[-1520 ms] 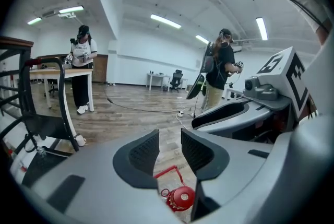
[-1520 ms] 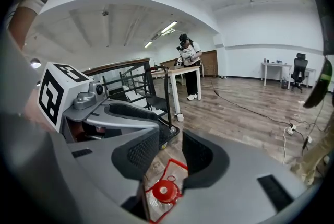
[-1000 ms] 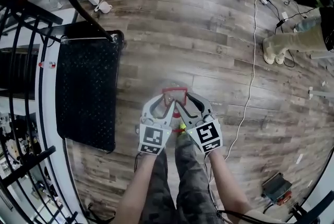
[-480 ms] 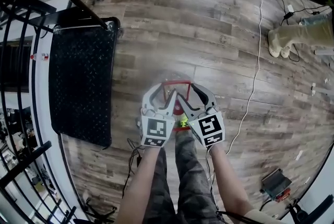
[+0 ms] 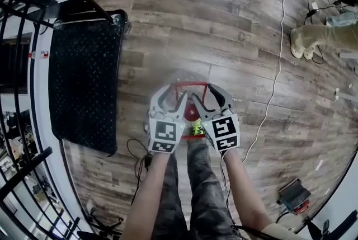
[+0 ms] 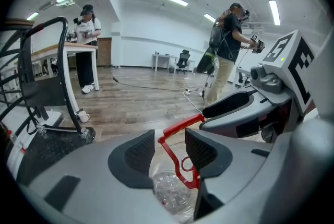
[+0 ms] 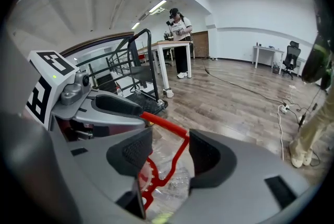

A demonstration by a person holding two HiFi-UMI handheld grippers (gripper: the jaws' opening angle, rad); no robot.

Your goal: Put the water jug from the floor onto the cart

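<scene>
A wood-plank floor (image 5: 235,37) fills the head view. A white cable (image 5: 276,82) is trailed across it well outside the right jaws, and the black deck of the cart (image 5: 84,82) is laid flat well out beyond the outer jaw of the left gripper (image 5: 172,94). The water jug (image 6: 169,194) is found standing on the floor, directly below both sets of jaws, clear-bodied, with a red handle (image 5: 188,84) arched over its top.

Now the hands. The left jaws have just been opening and are seen spread wide. One red leg of the handle is framed between the pads, and no pad is seen pressed on it. The right gripper (image 5: 205,94) is matched to it: its jaws have also just been opened further and are held apart around the other red leg. So nothing is gripped yet.

The step in hand is judged to be the approach for a two-handed pick-up. Next, both pairs of jaws would need to be closed on the handle, a leg each. The jug could then be raised evenly and carried across to the cart deck, past the left gripper's outer side. The handle is thin, so a centred bite will be wanted.

The jug is taken to be upright, with its long axis run floor to ceiling and its neck pointed up at the jaws. The handle's top bar is laid crosswise, from one gripper's jaws to the other's
</scene>
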